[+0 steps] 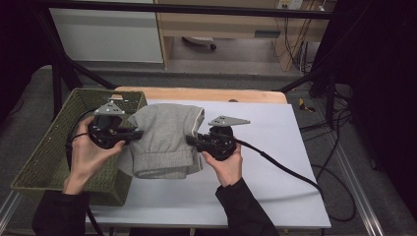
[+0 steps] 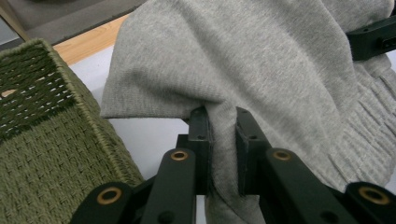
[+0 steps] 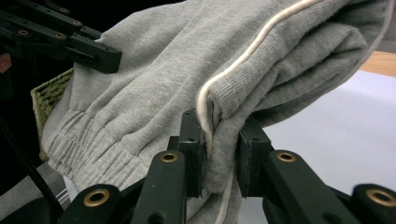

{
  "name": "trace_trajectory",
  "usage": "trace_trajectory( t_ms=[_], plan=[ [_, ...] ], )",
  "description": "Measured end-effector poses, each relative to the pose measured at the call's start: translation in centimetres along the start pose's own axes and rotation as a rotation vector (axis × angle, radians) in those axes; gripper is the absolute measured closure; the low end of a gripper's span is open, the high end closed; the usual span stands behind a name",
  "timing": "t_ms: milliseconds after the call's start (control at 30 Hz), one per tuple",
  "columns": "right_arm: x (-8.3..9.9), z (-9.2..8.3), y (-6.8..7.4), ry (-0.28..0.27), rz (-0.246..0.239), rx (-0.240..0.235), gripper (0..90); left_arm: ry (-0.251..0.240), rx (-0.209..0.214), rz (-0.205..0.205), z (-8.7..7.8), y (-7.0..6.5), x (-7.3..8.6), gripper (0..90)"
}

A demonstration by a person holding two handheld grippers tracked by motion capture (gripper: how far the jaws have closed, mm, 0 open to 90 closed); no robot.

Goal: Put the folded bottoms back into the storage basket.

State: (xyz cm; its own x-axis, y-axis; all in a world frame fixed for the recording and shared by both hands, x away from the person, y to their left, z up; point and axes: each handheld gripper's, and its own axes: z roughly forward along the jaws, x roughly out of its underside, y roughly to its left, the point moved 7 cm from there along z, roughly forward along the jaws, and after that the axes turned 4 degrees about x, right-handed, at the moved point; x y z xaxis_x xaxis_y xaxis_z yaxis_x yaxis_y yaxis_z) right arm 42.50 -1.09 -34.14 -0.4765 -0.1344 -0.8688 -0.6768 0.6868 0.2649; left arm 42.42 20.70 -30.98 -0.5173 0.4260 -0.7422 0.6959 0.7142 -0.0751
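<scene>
The folded knit garment [image 1: 164, 140] is heather grey, its cuff ribbed in the same grey, with a cream-white piping line along one seam. The rectangular woven basket [image 1: 49, 162] is olive green in a tight basket-weave pattern. The flat sheet covering the desk [image 1: 275, 162] is plain white, and a strip of light orange-brown wood shows at the desk's far edge. Both the left gripper [image 1: 139, 132] and the right gripper [image 1: 188, 141] are matte black with brass-coloured rivets, each topped by a grey three-cornered plate. The person's sleeves are black.

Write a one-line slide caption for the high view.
Left gripper and right gripper pinch a folded grey garment beside a green woven basket.
</scene>
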Motion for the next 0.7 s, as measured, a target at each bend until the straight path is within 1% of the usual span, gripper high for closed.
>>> trace_trajectory(
  t_ms=[367, 467, 700],
  plan=[
    [-0.8, 0.7, 1.1, -0.009, -0.007, -0.012, 75.6, 0.002, -0.012, 0.004, -1.4, 0.9, -0.1, 79.4],
    [-1.0, 1.0, 1.4, -0.015, -0.009, -0.016, 75.6, -0.005, -0.018, 0.003, -1.9, 1.1, -0.1, 79.3],
    [-1.5, 1.7, 2.4, -0.020, -0.018, -0.024, 75.7, 0.003, -0.028, 0.002, -2.8, 1.9, 0.0, 79.3]
  ],
)
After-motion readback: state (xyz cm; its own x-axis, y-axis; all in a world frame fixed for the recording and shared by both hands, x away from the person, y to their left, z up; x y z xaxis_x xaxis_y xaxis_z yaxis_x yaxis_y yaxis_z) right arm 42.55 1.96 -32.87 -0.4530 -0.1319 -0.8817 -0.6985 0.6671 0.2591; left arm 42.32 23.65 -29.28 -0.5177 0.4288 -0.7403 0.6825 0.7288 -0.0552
